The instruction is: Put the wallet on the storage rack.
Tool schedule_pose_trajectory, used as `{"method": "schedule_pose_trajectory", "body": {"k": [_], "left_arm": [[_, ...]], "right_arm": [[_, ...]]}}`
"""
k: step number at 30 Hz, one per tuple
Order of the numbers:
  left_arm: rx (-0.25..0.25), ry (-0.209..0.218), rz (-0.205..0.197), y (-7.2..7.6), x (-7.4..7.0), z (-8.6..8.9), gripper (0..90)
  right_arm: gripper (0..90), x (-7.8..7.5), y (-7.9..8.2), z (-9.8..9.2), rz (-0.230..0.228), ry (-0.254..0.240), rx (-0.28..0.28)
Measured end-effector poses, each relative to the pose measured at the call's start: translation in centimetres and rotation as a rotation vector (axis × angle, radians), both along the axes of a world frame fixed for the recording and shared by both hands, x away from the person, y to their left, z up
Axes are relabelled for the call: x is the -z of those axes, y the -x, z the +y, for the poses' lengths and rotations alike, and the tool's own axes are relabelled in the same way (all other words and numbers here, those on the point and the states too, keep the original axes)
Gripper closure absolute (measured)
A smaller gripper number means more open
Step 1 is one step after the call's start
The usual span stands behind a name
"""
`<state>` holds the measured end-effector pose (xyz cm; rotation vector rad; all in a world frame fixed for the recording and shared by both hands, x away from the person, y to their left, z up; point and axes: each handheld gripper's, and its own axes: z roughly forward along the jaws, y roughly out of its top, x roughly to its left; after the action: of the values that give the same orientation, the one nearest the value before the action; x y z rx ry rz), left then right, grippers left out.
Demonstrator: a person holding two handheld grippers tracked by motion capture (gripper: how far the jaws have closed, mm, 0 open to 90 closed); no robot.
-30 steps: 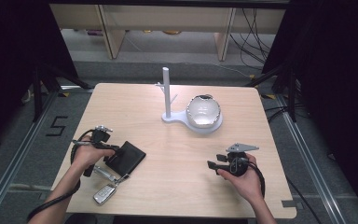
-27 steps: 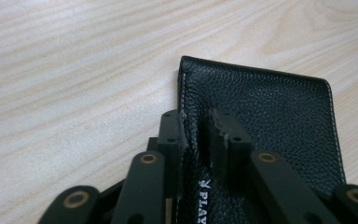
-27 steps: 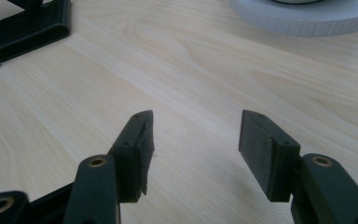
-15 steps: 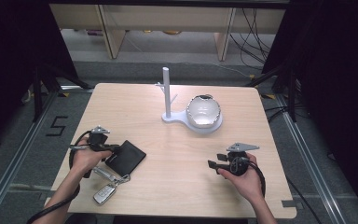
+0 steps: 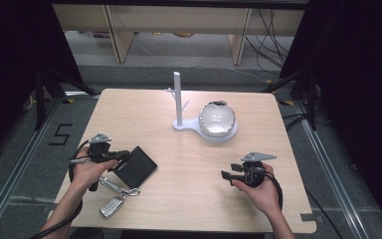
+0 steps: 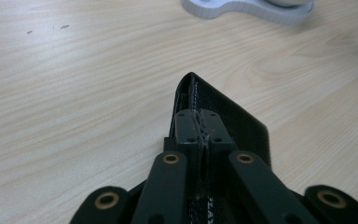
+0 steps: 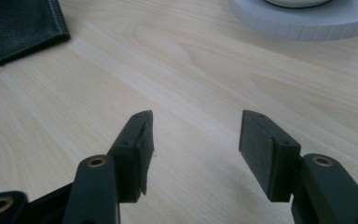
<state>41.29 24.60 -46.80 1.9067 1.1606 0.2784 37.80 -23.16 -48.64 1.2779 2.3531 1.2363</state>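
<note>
Table centre bare; white stand and bowl block far middle; wallet, keys crowd near-left.

Left hand at the near left of the table, forearm coming in from the near edge, angled up and right. Left gripper points right; its jaws are pressed together on the edge of a black wallet, seen close in the left gripper view. Right hand at the near right, forearm entering from the near edge. Right gripper points left, low over the table, jaws spread wide with nothing between them.
</note>
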Motion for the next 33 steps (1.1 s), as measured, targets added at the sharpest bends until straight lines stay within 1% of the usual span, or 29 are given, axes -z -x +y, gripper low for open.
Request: {"method": "schedule_pose_trajectory", "body": {"k": [2,3,4,5,6,7,8,9,10,11,12,13,14,15,16,17,19,20,22,23,24,25,26,27,28,29,30,32,33], "left_arm": [[0.005,0.013,-0.018,0.3,-0.3,-0.2,87.9],[0.005,0.013,-0.018,0.3,-0.3,-0.2,88.0],[0.019,0.014,-0.028,0.4,-0.5,-0.3,88.0],[0.022,0.021,-0.038,0.6,-0.7,-0.4,88.1],[0.027,0.038,-0.055,0.8,-1.1,-0.7,88.2],[0.027,0.038,-0.055,0.8,-1.1,-0.7,88.3],[0.042,0.035,-0.072,1.1,-1.6,-0.9,88.4],[0.042,0.035,-0.072,1.1,-1.6,-0.9,88.4],[0.045,0.045,-0.079,1.2,-1.8,-1.1,88.4],[0.052,0.049,-0.082,1.2,-1.9,-1.1,88.4],[0.055,0.055,-0.088,1.3,-2.1,-1.2,88.4],[0.065,0.057,-0.101,1.5,-2.4,-1.5,88.5],[0.065,0.057,-0.101,1.5,-2.4,-1.5,88.5],[0.069,0.059,-0.118,1.6,-2.7,-1.6,88.5],[0.074,0.053,-0.119,1.7,-3.0,-1.7,88.6],[0.082,0.065,-0.136,1.9,-3.3,-2.0,88.6],[0.102,0.064,-0.148,2.2,-3.9,-2.3,88.6],[0.115,0.068,-0.159,2.5,-4.3,-2.6,88.6],[0.131,0.077,-0.173,2.7,-4.8,-3.1,88.6],[0.151,0.081,-0.175,2.8,-5.1,-3.4,88.6],[0.158,0.091,-0.181,2.9,-5.4,-3.7,88.6],[0.171,0.096,-0.188,3.0,-5.6,-4.0,88.6],[0.187,0.100,-0.186,3.1,-5.9,-4.4,88.6],[0.210,0.115,-0.197,3.2,-6.3,-5.1,88.6],[0.210,0.115,-0.197,3.2,-6.3,-5.1,88.6],[0.229,0.135,-0.203,3.2,-6.5,-5.7,88.6],[0.245,0.133,-0.207,3.2,-6.7,-6.2,88.6],[0.270,0.138,-0.210,3.4,-7.0,-7.1,88.6],[0.297,0.137,-0.209,3.4,-7.2,-7.7,88.6]], "right_arm": [[45.8,0.0,0.0,0.0,0.003,0.001,-0.002],[45.8,0.0,0.0,0.0,0.003,0.001,-0.002],[45.8,0.0,0.0,0.1,0.006,-0.010,-0.003],[45.8,-0.1,0.2,0.3,0.029,-0.017,0.011],[45.9,-0.2,0.1,0.4,0.024,-0.023,0.000],[45.9,-0.2,0.1,0.4,0.024,-0.023,0.000],[45.9,-0.4,0.0,0.6,0.018,-0.036,-0.013],[45.9,-0.4,0.0,0.6,0.018,-0.036,-0.013],[45.9,-0.7,-0.3,0.8,-0.007,-0.026,-0.038],[45.9,-0.7,-0.3,0.8,-0.007,-0.026,-0.038],[45.9,-0.9,-0.4,1.0,-0.010,-0.032,-0.045],[45.8,-1.4,-0.6,1.6,-0.012,-0.049,-0.070],[45.8,-1.4,-0.6,1.6,-0.012,-0.049,-0.070],[45.8,-1.5,-0.8,1.8,-0.014,-0.056,-0.087],[45.6,-1.9,-0.9,2.3,-0.018,-0.072,-0.106],[45.3,-2.5,-1.2,3.0,-0.020,-0.093,-0.150],[45.2,-2.8,-1.3,3.3,-0.024,-0.100,-0.165],[44.2,-3.8,-1.5,4.6,-0.030,-0.127,-0.214],[43.4,-4.1,-1.6,4.8,-0.037,-0.124,-0.225],[42.4,-4.5,-1.9,5.5,-0.063,-0.124,-0.270],[41.7,-4.8,-2.0,6.1,-0.067,-0.136,-0.298],[40.4,-5.1,-2.2,6.8,-0.083,-0.140,-0.319],[39.6,-5.5,-2.5,7.3,-0.094,-0.125,-0.348],[37.9,-5.7,-2.9,8.4,-0.121,-0.122,-0.376],[37.9,-5.7,-2.9,8.4,-0.121,-0.122,-0.376],[37.2,-5.9,-3.1,8.9,-0.124,-0.120,-0.388],[36.0,-6.0,-3.5,9.5,-0.132,-0.123,-0.407],[33.9,-6.0,-3.9,10.3,-0.123,-0.141,-0.440],[33.4,-6.1,-4.1,10.5,-0.120,-0.137,-0.445]]}}
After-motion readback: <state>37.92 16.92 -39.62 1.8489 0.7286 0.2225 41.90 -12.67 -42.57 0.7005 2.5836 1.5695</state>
